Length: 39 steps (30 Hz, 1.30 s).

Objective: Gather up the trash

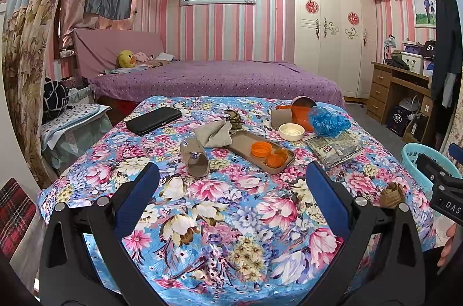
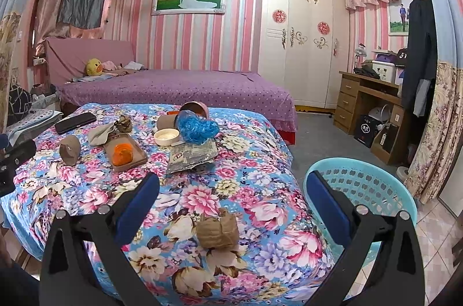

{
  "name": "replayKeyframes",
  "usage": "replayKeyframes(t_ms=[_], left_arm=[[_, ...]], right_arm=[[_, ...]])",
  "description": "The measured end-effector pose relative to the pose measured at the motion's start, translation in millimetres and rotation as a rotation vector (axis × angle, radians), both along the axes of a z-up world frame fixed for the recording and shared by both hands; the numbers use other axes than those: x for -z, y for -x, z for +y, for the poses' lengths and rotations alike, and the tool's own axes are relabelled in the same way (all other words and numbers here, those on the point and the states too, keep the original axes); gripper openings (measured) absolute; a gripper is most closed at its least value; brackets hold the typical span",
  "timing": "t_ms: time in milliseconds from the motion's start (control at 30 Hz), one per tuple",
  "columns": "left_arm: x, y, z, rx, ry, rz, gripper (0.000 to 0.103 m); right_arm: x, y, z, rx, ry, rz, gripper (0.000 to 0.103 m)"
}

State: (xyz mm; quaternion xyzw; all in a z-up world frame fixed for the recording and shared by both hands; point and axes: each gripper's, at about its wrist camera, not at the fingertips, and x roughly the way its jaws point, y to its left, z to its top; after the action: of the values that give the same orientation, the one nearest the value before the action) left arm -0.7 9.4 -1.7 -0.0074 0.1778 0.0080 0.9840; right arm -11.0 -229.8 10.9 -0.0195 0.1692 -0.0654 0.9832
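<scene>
A crumpled brown paper ball [image 2: 217,228] lies on the floral tablecloth [image 2: 254,170] just ahead of my open, empty right gripper [image 2: 231,196]; it also shows in the left wrist view [image 1: 392,194]. A light blue perforated basket [image 2: 373,190] stands off the table's right edge. My left gripper [image 1: 231,184] is open and empty above the cloth [image 1: 231,219]. Farther off lie a cardboard tube [image 1: 194,158], a crumpled blue plastic bag [image 1: 328,121], a silver wrapper [image 1: 335,147] and another paper wad [image 1: 233,116].
A brown tray [image 1: 246,142] holds orange lids [image 1: 262,148]. A black phone [image 1: 153,119], beige cloth [image 1: 215,132], white lid [image 1: 291,131] and orange cup [image 1: 298,112] lie on the table. A purple bed [image 1: 217,77] stands behind, a desk [image 2: 367,100] at right.
</scene>
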Motion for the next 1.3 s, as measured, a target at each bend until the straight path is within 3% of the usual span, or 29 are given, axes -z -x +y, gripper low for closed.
replayKeyframes(t_ms=[400, 1133, 1300], left_arm=[[2.8, -0.7, 1.7, -0.006, -0.007, 0.01, 0.098], [7.9, -11.8, 17.1, -0.033, -0.006, 0.063, 0.098], [10.5, -15.6, 16.8, -0.02, -0.004, 0.077, 0.098]], right_arm=[[3.3, -0.4, -1.4, 0.001, 0.016, 0.014, 0.099], [46.8, -40.2, -11.9, 0.042, -0.088, 0.196, 0.099], [59.4, -51.2, -8.8, 0.042, -0.07, 0.24, 0.099]])
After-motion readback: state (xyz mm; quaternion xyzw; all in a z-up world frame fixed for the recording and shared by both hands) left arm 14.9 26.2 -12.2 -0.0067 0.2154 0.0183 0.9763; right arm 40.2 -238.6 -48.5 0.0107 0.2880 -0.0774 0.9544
